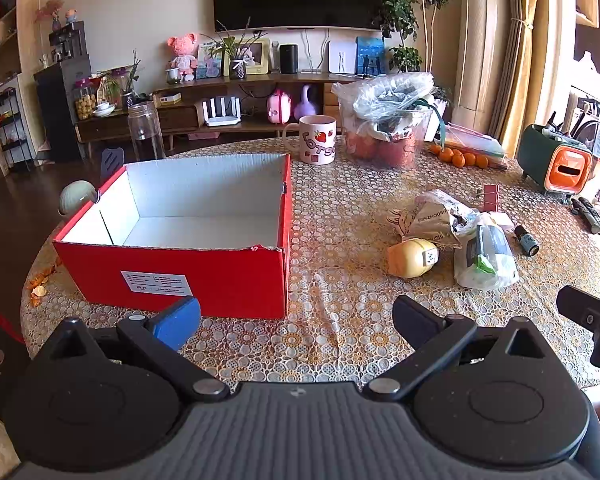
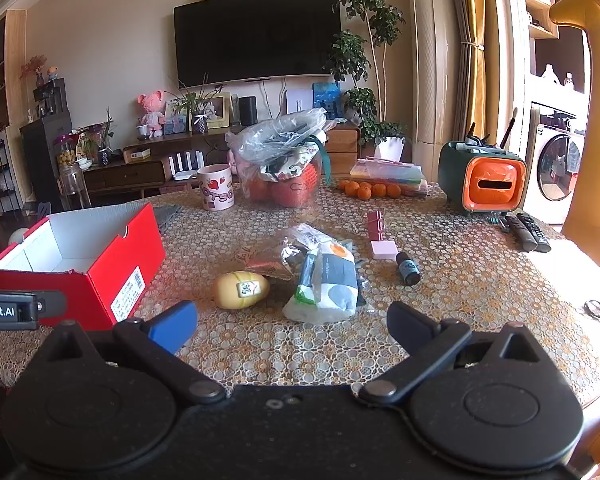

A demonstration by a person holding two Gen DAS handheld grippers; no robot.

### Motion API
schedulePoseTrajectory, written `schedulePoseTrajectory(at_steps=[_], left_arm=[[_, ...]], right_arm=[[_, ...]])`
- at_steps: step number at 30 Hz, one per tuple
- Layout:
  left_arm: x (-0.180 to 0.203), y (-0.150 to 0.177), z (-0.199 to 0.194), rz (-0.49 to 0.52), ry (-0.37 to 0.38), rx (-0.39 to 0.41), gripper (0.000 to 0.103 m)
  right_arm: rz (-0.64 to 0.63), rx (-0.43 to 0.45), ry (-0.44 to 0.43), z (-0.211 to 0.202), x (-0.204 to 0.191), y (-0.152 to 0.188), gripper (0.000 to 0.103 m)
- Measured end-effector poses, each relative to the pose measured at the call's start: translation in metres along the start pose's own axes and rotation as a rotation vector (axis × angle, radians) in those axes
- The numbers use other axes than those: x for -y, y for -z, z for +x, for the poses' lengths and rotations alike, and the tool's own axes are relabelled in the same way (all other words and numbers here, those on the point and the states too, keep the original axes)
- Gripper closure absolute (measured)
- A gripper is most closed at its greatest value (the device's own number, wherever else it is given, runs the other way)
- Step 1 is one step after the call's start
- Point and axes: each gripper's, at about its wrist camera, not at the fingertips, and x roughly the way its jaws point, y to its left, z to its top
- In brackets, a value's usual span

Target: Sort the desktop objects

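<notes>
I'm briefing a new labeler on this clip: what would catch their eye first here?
The open red shoebox, its white inside bare, dominates the table's left side. To its right lies a small cluster: a yellow egg-shaped toy, a plastic-wrapped packet and a small dark bottle. Both grippers, left and right, hover open above the patterned tablecloth.

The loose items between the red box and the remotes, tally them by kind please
Yellow egg-shaped thing: 1
Plastic-wrapped packets: 2
Red clip: 1
Pink pad: 1
Small dark bottle: 1
Total: 6
</notes>
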Motion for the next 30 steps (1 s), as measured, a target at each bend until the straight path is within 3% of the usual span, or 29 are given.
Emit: schedulePoseTrajectory(at_steps=[8, 17, 30], left_arm=[[0.006, -0.005, 0.005, 0.015, 0.038, -0.005, 0.000], [0.033, -0.015, 0.011, 0.157, 0.131, 0.069, 0.000], [0.077, -0.025, 0.089, 0.360, 0.242, 0.092, 0.000]], right_arm=[[-0.007, -0.014, 0.004, 0.006, 0.001, -0.001, 0.002], [-0.052, 0.002, -0.011, 0.023, 0.004, -0.015, 0.004], [-0.096, -0.062, 0.017, 0.097, 0.031, -0.025, 0.005]])
